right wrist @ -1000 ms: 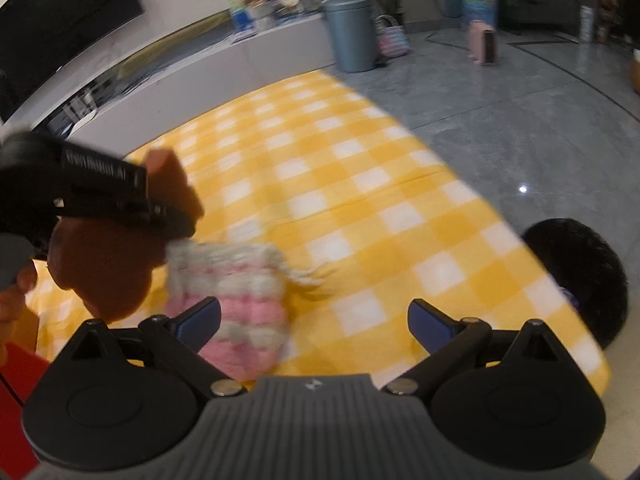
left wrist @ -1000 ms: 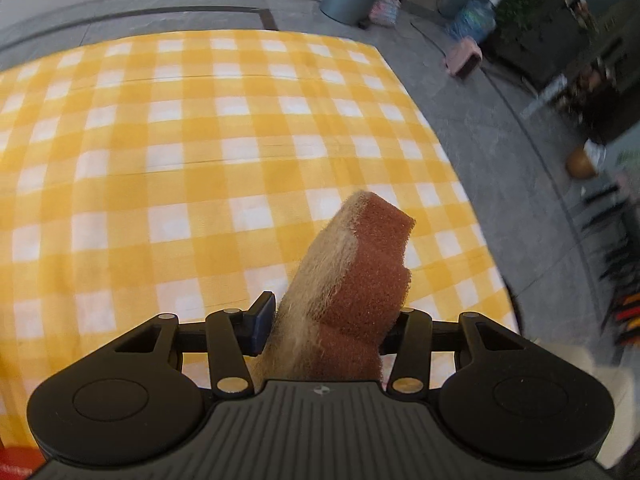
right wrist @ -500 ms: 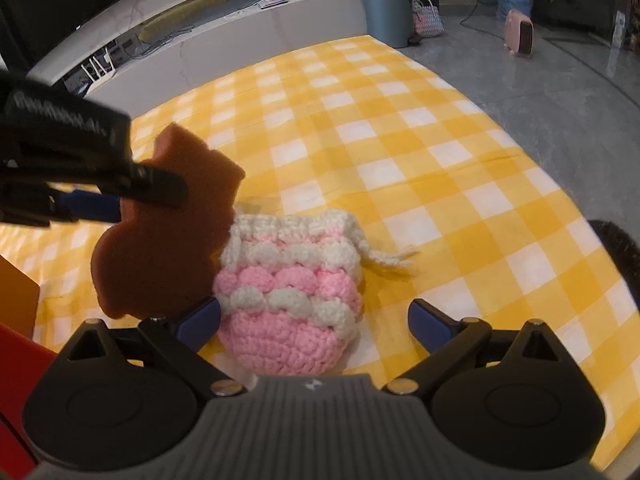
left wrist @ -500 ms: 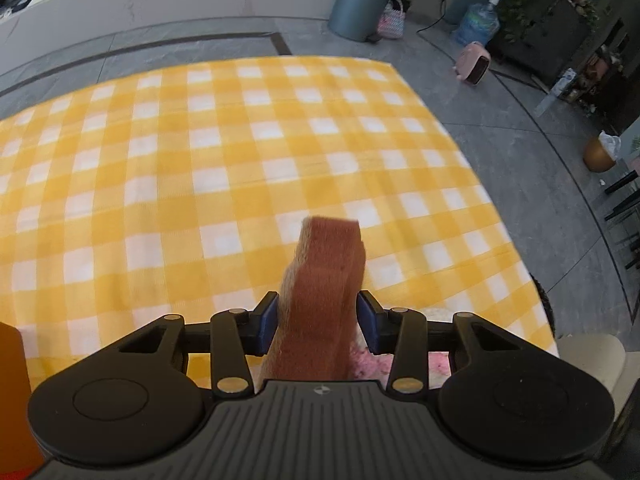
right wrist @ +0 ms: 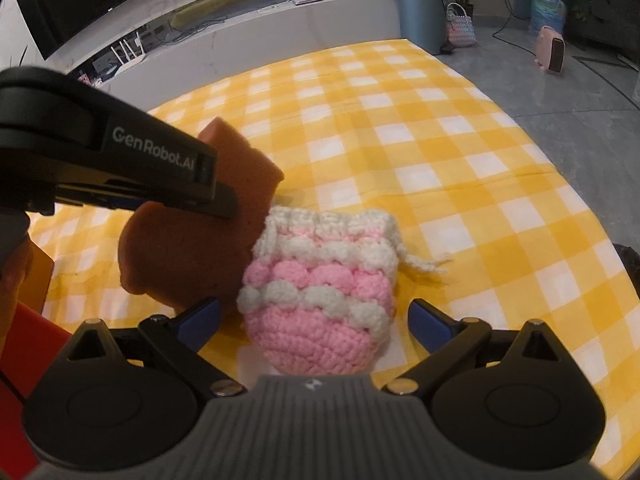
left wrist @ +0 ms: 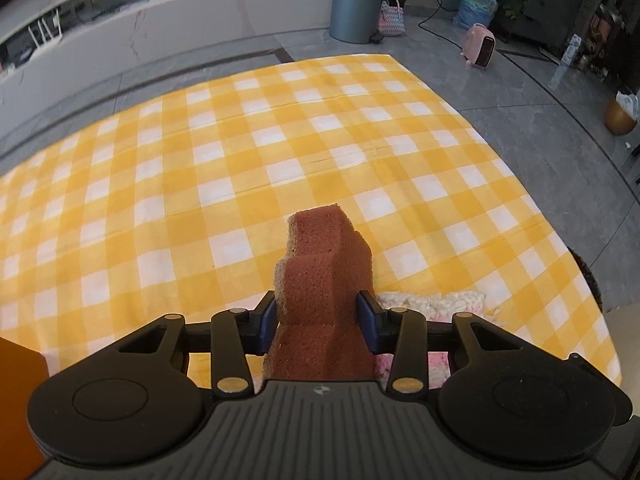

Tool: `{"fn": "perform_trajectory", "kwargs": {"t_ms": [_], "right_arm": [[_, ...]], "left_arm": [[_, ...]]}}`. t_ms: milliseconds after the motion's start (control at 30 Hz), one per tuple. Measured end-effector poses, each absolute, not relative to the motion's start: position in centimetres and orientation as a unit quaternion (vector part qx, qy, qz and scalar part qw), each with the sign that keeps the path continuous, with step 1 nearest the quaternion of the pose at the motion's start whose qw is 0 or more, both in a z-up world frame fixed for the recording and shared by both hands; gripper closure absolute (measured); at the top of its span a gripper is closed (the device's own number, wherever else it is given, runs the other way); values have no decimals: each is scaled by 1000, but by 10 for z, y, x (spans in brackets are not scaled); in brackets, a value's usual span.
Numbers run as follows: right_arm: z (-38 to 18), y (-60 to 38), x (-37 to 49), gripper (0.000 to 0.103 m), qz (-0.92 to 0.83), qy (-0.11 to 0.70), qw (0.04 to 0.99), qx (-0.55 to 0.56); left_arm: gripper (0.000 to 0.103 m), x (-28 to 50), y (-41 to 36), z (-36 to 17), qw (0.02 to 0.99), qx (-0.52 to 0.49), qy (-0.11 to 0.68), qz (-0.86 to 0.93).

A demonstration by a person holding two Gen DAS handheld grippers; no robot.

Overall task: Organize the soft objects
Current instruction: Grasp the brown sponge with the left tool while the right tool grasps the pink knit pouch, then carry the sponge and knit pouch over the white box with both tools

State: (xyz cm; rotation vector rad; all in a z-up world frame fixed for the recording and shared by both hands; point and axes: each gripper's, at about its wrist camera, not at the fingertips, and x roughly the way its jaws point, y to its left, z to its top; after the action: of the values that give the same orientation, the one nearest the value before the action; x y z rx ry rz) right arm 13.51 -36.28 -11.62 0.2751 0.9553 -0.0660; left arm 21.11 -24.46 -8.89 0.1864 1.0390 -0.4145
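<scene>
A brown sponge (left wrist: 324, 280) with a notched outline stands on edge between the blue pads of my left gripper (left wrist: 320, 322). The jaws are closing on it and the pads press its sides. In the right wrist view the same sponge (right wrist: 192, 256) hangs just left of a pink and white crocheted pouch (right wrist: 320, 280), with the left gripper (right wrist: 224, 204) above it. The pouch lies on the yellow checked tablecloth (right wrist: 460, 184). My right gripper (right wrist: 316, 320) is open around it, both pads clear of the yarn. The pouch's rim (left wrist: 436, 302) peeks out behind the left fingers.
An orange box (left wrist: 16, 400) stands at the near left, and red and orange boxes (right wrist: 24, 340) show in the right wrist view. The table ends at the right over grey floor. A grey bin (left wrist: 356, 4) and a pink heater (left wrist: 480, 46) stand far off.
The left gripper rolled the sponge from tilted to upright and squeezed it narrower. The right gripper moved down and closer, so the pouch now lies between its open fingers.
</scene>
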Motion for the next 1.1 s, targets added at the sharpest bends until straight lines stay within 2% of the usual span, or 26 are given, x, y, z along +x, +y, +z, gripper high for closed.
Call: {"fn": "perform_trajectory", "kwargs": {"t_ms": [33,167,333,400,500,533,667,800,1100], "right_arm": [[-117,-363,135,7,-32,458,878,133],[-116,-368,131,27,-28,449,881,148],[-114,-371,127,38,-22,448,880,154],[-113,-372,125,40,-27,448,879,157],[-113,-373,124,41,-28,448,879,164],[-113,-373,124,42,-28,447,879,164],[-113,-376,122,45,-28,446,878,171],[-111,-382,118,56,-29,441,878,183],[-107,-386,112,60,-26,435,879,196]], "left_arm": [[57,210,-246,-89,845,94,488,-196],[58,205,-249,-88,850,104,479,-194],[60,199,-248,-84,851,100,473,-203],[60,197,-250,-83,843,92,471,-243],[58,195,-264,-93,826,134,485,-256],[67,194,-267,-96,830,140,481,-243],[68,193,-264,-96,839,111,484,-223],[68,179,-272,-75,848,152,447,-242],[68,159,-273,-16,872,144,406,-231]]}}
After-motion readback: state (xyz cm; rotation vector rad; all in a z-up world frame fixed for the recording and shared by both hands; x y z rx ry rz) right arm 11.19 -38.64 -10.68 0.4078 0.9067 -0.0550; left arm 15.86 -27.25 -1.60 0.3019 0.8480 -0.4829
